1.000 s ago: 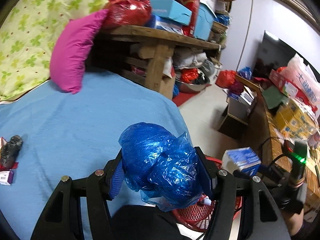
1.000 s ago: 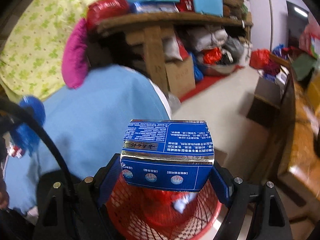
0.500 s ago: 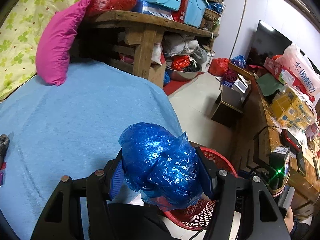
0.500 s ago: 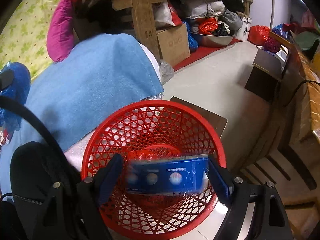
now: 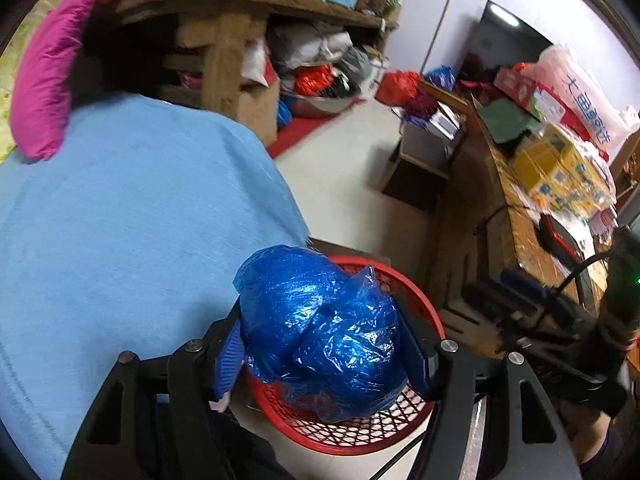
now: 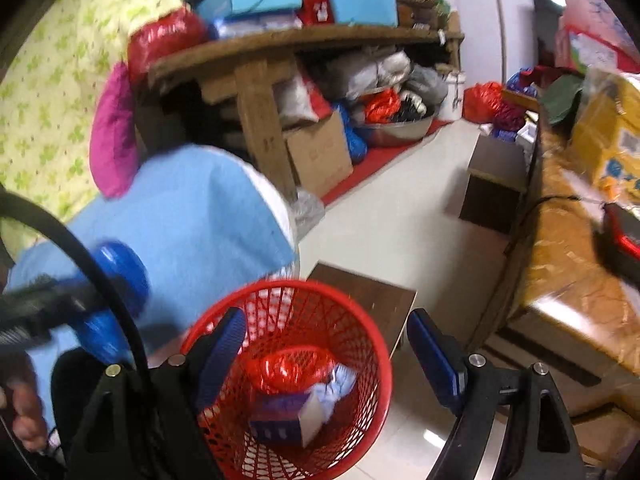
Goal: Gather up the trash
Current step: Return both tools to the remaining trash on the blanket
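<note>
**Surfaces and what is carried by them**

The bed (image 5: 120,216) is covered by a blue sheet; a magenta pillow (image 5: 44,80) is laid at its head. On the pale floor (image 6: 400,232) a red mesh basket (image 6: 376,360) is placed beside the bed. Boxes are stacked on the wooden table (image 6: 304,44).

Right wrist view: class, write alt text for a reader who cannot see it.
The right hand-held gripper hangs open and empty above a red mesh basket holding a blue box and a red bag. A blue-covered bed lies to the left.
</note>
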Tool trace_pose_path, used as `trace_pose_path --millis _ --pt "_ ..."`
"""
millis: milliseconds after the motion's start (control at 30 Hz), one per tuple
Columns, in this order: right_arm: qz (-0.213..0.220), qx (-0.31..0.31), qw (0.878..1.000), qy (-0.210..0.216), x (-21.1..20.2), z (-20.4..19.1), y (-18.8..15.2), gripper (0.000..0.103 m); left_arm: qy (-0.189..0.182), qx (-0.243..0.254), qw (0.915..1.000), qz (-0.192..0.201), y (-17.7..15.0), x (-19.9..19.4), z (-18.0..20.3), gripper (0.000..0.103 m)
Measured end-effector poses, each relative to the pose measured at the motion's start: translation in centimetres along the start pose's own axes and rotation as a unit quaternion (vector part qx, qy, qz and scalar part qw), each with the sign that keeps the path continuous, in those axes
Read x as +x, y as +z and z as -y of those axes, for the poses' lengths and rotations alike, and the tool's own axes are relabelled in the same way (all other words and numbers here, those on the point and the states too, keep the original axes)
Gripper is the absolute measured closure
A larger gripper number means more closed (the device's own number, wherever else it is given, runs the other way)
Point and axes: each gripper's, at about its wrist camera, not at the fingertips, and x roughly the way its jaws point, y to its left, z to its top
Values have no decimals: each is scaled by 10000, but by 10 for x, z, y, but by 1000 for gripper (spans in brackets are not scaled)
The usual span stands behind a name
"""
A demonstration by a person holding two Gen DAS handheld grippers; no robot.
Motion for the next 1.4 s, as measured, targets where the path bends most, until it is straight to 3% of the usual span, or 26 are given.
trace_pose_path --millis 200,500,700,900,1067,1167,1400 --pt "223 136 9997 29 -9 6 8 18 -173 -105 9995 -251 3 8 1 26" --pt "1 37 9998 216 -1 -12 9 18 -216 -436 9988 62 3 -20 -25 23" --pt "-177 -44 9990 399 9 -38 11 18 152 -788 9959 422 -10 -56 -67 23" --pt "-237 -520 9953 775 16 -94 25 18 755 -1435 9839 749 -44 -99 -132 23" --pt "56 -970 9879 1207 3 -155 47 18 1324 -2050 9643 1027 -81 -137 -193 23" --pt "187 -1185 9817 1481 -4 -192 56 18 1690 -2467 9468 1190 -106 -162 -233 23" --pt "132 -1781 9613 2099 -11 -279 43 18 2434 -3556 8938 1245 -169 -195 -329 23"
